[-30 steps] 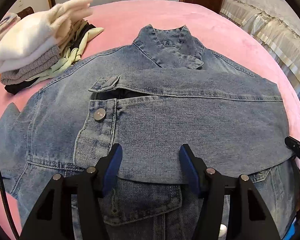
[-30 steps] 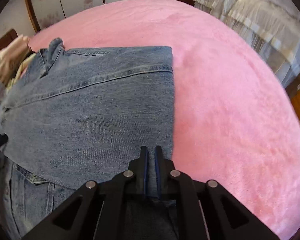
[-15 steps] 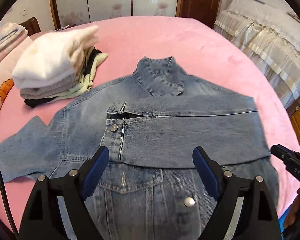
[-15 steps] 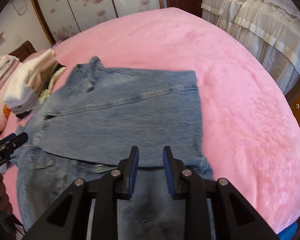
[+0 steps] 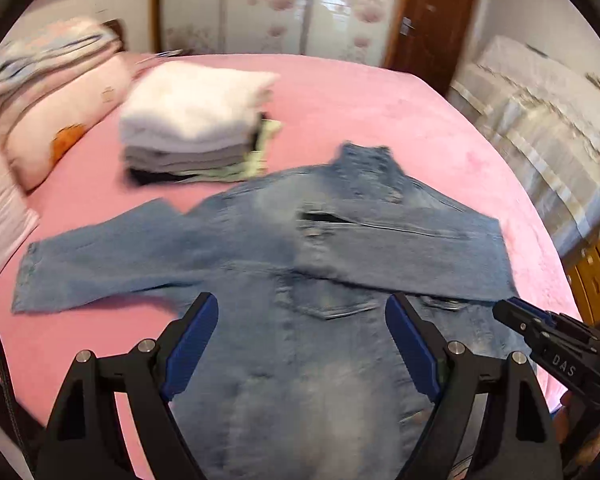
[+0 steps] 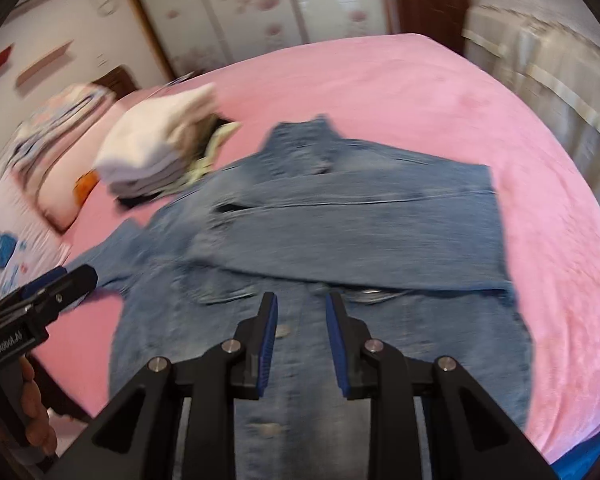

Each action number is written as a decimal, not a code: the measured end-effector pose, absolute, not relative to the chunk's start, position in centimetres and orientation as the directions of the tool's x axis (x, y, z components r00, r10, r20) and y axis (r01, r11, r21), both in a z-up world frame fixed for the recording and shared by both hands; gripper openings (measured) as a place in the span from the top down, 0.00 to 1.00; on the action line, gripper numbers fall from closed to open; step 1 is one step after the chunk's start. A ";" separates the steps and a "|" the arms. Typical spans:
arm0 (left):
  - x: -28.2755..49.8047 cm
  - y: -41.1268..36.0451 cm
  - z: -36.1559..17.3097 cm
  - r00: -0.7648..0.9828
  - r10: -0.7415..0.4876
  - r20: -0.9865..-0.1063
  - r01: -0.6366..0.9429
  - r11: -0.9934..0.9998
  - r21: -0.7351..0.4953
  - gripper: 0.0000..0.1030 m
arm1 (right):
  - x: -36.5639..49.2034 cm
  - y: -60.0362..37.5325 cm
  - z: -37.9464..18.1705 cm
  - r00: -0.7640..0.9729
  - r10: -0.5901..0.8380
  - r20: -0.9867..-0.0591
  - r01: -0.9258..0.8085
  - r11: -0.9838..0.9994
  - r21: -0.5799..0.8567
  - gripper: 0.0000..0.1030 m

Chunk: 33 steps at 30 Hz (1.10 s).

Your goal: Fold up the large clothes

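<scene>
You are holding both grippers above the near hem of the denim jacket (image 5: pixel 300 344), which is lying front-up on the pink bedspread (image 5: pixel 360 92), collar pointing away from you. Left gripper (image 5: pixel 302 344): jaws standing wide apart, nothing between them, hovering over the jacket's lower front. Right gripper (image 6: pixel 301 336): jaws parted a narrower way, also gripping nothing, hanging over the button placket near the hem. One sleeve (image 6: pixel 360 236) is lying folded across the chest, its cuff reaching about the middle of the jacket. The other sleeve (image 5: pixel 112 264) is stretching out flat to your left on the bedspread, well apart from both tools. Beyond that sleeve a stack of folded clothes (image 5: pixel 192 120) is sitting just beside the jacket's shoulder, next to a pillow (image 5: pixel 60 120). Both views are blurring.
</scene>
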<state>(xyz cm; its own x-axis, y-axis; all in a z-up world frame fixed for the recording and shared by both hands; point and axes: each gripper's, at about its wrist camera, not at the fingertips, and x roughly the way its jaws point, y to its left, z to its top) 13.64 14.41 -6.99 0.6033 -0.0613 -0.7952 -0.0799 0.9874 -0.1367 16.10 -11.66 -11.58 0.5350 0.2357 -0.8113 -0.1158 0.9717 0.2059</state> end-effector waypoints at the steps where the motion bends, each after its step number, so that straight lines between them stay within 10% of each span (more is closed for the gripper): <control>1: 13.0 16.0 -6.9 0.606 -0.047 -0.794 -0.105 0.985 -0.138 0.18 | 16.0 -10.2 -11.3 0.531 0.249 -0.810 -0.145 0.968 0.203 0.76; 15: 6.6 39.7 -8.4 0.559 0.101 -0.823 -0.492 0.840 -0.230 0.18 | 15.6 9.1 -8.1 0.524 0.433 -0.733 -0.477 0.863 0.168 0.76; 33: 12.2 57.6 -26.6 0.355 -0.028 -0.934 -0.823 0.465 -0.326 0.18 | 21.2 21.1 -15.4 0.444 0.443 -0.779 -0.537 0.827 0.165 0.76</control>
